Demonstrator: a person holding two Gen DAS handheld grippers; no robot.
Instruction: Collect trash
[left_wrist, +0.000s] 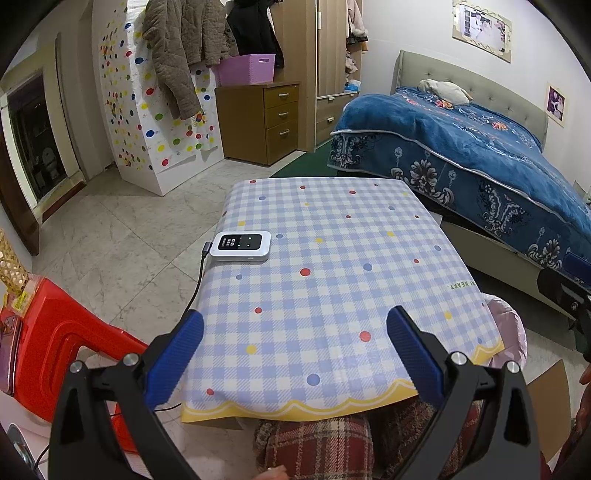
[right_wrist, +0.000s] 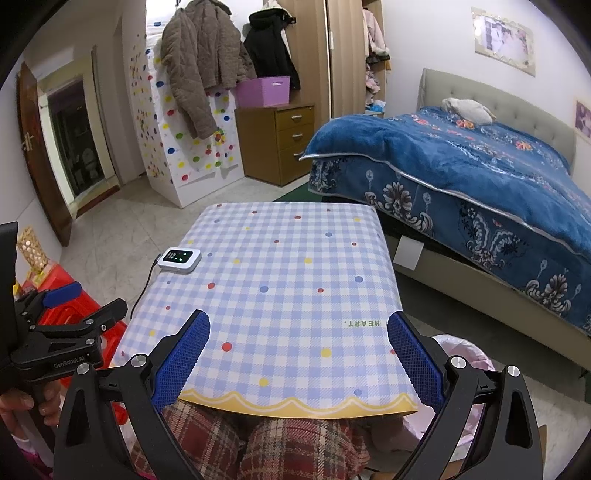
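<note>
Where gingham cloth (left_wrist: 332, 258) lies smooth — rounded white device (left_wrist: 242, 246).

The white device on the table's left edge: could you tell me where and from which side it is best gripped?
Probably across the short sides of the white device, coming from above. It lies flat on the table, screen up, so only its thin edges offer purchase. A cable plugs into its left end and hangs off the table, so take it mid-body, clear of the plug.

Even, bright indoor light fills both fisheye views; shadows stay soft. The tabletop (left_wrist: 332, 258) is sharp, while straight lines bow outward and black vignetting cuts the corners. The doorway (right_wrist: 74, 140) is dark.
</note>
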